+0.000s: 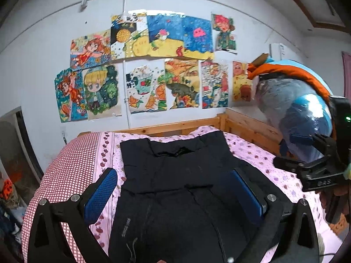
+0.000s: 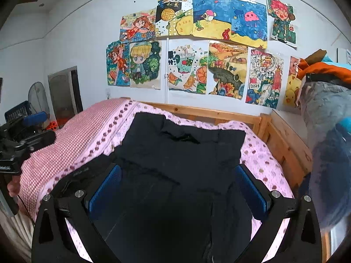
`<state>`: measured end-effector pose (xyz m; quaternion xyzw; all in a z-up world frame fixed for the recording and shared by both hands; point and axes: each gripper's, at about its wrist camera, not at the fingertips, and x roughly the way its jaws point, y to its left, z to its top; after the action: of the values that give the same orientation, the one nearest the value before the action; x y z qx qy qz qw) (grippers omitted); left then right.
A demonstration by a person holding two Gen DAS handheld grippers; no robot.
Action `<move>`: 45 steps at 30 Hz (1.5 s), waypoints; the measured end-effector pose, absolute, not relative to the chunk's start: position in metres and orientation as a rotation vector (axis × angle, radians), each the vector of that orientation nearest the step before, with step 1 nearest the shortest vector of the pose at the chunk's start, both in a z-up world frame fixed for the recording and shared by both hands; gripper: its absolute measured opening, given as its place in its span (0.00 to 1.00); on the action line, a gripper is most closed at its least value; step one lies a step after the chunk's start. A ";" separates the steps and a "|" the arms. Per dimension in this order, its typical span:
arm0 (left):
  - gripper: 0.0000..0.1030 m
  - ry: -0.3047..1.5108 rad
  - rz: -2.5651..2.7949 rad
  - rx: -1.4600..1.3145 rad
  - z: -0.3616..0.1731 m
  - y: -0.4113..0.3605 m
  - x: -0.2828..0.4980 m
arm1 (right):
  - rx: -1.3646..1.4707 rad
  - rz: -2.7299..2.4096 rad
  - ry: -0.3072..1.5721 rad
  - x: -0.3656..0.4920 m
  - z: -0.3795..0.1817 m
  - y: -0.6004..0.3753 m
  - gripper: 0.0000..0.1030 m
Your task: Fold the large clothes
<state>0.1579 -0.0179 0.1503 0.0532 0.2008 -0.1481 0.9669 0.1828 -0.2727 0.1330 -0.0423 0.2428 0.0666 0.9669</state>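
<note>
Black garment [image 1: 175,175] is spread flat on pink bedding [image 1: 87,164]; left gripper [image 1: 175,188] and right gripper [image 2: 177,186] are held apart above it, empty

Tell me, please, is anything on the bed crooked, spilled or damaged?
Nothing spilled or damaged shows. The black garment lies on the pink dotted bedsheet slightly askew: its far edge is rumpled, and a flap sticks out toward the red checked quilt. Both grippers hover above it, jaws open.

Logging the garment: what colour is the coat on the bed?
Black coat, clearest in the right wrist view.
</note>
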 end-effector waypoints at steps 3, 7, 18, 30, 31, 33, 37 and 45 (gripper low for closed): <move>1.00 0.391 -0.333 0.130 0.143 -0.020 0.135 | -0.113 0.124 0.502 0.166 0.125 -0.268 0.98; 1.00 0.403 -0.393 0.106 0.134 -0.016 0.116 | -0.107 0.150 0.521 0.142 0.114 -0.266 0.98; 1.00 0.450 -0.387 0.114 0.100 -0.006 0.110 | -0.160 0.142 0.576 0.103 0.086 -0.256 0.98; 1.00 0.505 -0.342 0.153 0.065 0.000 0.113 | -0.164 0.139 0.647 0.102 0.059 -0.259 0.98; 1.00 0.508 -0.338 0.158 0.063 0.000 0.112 | -0.155 0.142 0.658 0.102 0.056 -0.260 0.98; 1.00 0.517 -0.331 0.171 0.059 -0.002 0.110 | -0.141 0.148 0.678 0.103 0.050 -0.263 0.98; 1.00 0.543 -0.336 0.191 0.050 -0.005 0.110 | -0.141 0.141 0.708 0.102 0.039 -0.268 0.98; 1.00 0.599 -0.297 0.204 0.029 -0.006 0.115 | -0.166 0.106 0.779 0.104 0.017 -0.273 0.98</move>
<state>0.1153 -0.0064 0.0293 0.1000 0.2933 -0.1453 0.9396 0.1044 -0.2727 0.0166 -0.0809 0.3790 0.0515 0.9204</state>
